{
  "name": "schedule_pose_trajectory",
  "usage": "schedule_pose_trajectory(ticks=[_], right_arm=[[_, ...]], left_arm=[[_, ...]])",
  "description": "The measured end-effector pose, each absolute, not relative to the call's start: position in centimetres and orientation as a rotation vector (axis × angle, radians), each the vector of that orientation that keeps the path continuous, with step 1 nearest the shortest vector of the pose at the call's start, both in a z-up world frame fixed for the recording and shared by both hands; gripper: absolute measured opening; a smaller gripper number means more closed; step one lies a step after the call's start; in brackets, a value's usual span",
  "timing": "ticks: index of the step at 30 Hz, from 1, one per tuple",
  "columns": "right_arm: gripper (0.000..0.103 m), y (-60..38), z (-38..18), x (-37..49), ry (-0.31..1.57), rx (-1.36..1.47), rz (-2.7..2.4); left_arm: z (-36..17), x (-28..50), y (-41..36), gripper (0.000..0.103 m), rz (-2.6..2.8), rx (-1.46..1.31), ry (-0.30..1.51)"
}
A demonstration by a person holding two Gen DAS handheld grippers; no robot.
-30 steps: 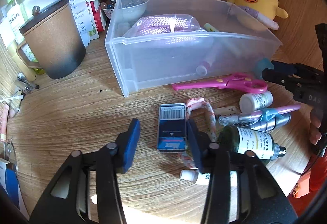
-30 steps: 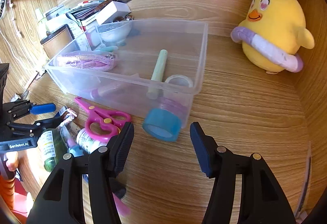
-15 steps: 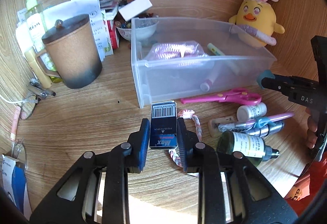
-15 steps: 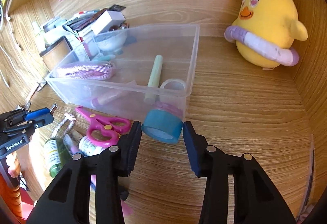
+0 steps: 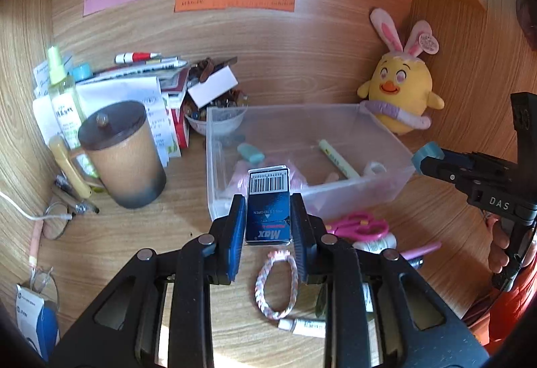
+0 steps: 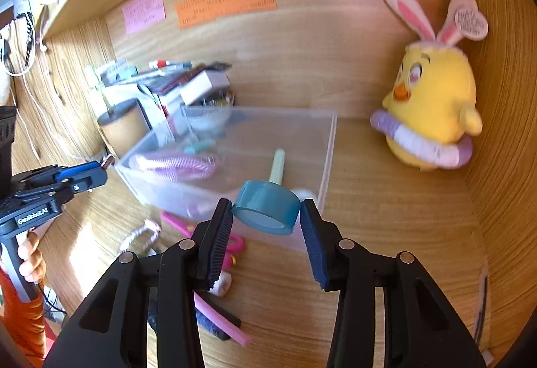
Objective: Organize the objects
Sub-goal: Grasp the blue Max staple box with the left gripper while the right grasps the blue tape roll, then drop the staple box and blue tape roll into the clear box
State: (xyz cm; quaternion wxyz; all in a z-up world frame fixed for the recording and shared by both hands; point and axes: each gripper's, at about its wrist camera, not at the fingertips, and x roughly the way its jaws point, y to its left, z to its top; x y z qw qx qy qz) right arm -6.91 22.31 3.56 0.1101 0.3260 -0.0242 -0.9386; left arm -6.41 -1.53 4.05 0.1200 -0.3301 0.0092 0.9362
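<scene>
My left gripper point(image 5: 268, 227) is shut on a dark blue Max staple box point(image 5: 267, 207) with a barcode and holds it above the desk, in front of the clear plastic bin point(image 5: 214, 166). My right gripper point(image 6: 266, 223) is shut on a teal tape roll point(image 6: 266, 208) and holds it in the air near the bin's point(image 6: 330, 146) front corner. The bin holds a pink coiled cord point(image 6: 174, 163), a pale green marker point(image 6: 278, 166) and a small tape ring point(image 5: 374, 168). The right gripper also shows in the left wrist view point(image 5: 428, 158).
On the desk lie pink scissors point(image 5: 359, 227), a braided loop point(image 5: 277, 284), a small white tube point(image 5: 305, 327) and a pink pen point(image 5: 423, 248). A brown lidded mug point(image 5: 122, 153) and stacked papers point(image 5: 134, 89) stand left. A yellow plush chick point(image 5: 401, 96) sits behind the bin.
Both grippers have risen from the desk with their loads: the left lifted the staple box, the right closed on the teal tape roll and lifted it.
</scene>
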Motion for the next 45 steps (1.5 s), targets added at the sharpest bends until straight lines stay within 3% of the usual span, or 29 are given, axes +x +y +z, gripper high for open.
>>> schedule_pose_trajectory(ticks=[28, 30, 32, 37, 41, 45], right_arm=[[0.04, 18.6, 1.1, -14.3, 0.036, 1.092, -2.67], [0.046, 18.6, 1.4, -14.0, 0.047, 1.077, -2.68], [0.049, 18.7, 1.8, -13.5, 0.052, 1.059, -2.682], [0.05, 19.1, 2.5, -11.9, 0.061, 1.028, -2.671], [0.051, 19.2, 2.7, -10.1, 0.077, 1.021, -2.655], [0.059, 18.7, 2.7, -8.4, 0.121, 1.003, -2.629]], left_arm=[[2.8, -13.0, -0.3, 0.029, 2.642, -1.059, 0.062], [3.0, -12.6, -0.3, 0.033, 2.633, -1.047, 0.065], [3.4, -12.1, -0.3, 0.045, 2.636, -1.035, 0.063], [3.7, -9.9, -0.1, 0.067, 2.64, -1.0, 0.093], [2.9, -8.1, 0.3, 0.093, 2.631, -1.03, 0.137], [1.7, -6.5, 0.7, 0.094, 2.565, -1.075, 0.176]])
